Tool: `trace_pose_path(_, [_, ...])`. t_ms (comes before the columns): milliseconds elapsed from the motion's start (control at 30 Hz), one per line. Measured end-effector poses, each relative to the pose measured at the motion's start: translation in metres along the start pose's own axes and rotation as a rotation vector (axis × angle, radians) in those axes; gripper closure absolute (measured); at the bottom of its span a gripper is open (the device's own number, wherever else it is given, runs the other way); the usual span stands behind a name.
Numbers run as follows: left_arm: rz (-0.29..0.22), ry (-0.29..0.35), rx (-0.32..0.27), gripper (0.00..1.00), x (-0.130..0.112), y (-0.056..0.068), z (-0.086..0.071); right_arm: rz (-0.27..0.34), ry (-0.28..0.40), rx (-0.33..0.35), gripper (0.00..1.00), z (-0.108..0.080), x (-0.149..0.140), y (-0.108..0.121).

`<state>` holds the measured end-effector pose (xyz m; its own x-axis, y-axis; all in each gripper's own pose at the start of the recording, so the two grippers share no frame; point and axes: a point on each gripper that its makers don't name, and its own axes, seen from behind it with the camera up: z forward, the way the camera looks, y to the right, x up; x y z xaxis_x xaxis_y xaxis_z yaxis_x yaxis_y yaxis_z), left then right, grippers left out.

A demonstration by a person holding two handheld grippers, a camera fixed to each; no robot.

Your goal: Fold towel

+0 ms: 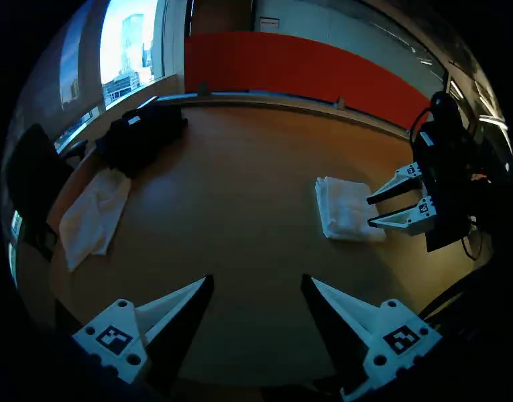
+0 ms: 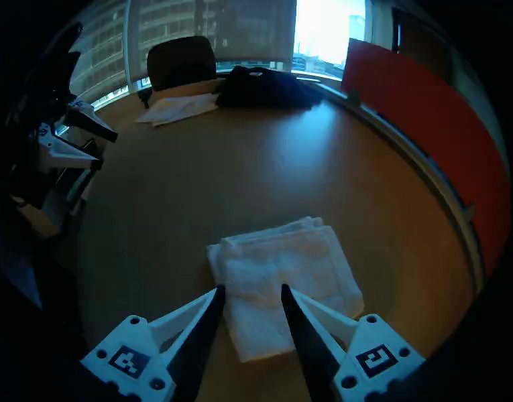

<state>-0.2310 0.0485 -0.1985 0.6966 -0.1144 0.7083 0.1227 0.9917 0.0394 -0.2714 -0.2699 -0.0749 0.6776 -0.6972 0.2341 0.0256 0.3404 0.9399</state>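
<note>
**Right gripper view.** My right gripper: the jaws stand spread and pinch nothing, with their tips over the near edge of the towel. I cannot tell whether the tips touch the cloth. The towel lies directly ahead of these jaws and partly between them, flat on the tabletop. It is a compact white rectangle with stacked layers showing along its far and left edges.

**Left gripper view.** My left gripper: the jaws are spread wide and empty above bare tabletop, well apart from the towel. The towel sits ahead and to the right of them, with my right gripper's tips at its far-right edge.

**Progress (a judgement).** The folds appear made, since the towel is small, squared and several layers thick. What is left looks like at most one more halving or a tidying of the slightly uneven edges, and then drawing my right jaws away.

**Farther off.** Ahead and left of my left jaws, a second white cloth lies loose and unfolded near the tabletop's edge. I cannot tell whether it belongs to the task. Beyond it rests a dark bag and, farthest, a chair before the window.
</note>
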Motion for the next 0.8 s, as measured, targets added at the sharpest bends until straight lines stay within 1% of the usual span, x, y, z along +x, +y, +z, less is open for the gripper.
trace_pose_path(233, [0.005, -0.001, -0.004, 0.03, 0.0, 0.0, 0.0, 0.038, -0.022, -0.022, 0.36, -0.01, -0.023, -0.003])
trace_pose_path(467, [0.011, -0.002, -0.009, 0.03, -0.001, 0.001, 0.001, 0.059, -0.042, -0.042, 0.36, -0.018, -0.04, -0.003])
trace_pose_path(800, [0.02, -0.004, -0.013, 0.03, -0.001, 0.003, 0.002, 0.087, -0.077, -0.057, 0.36, -0.017, -0.066, -0.009])
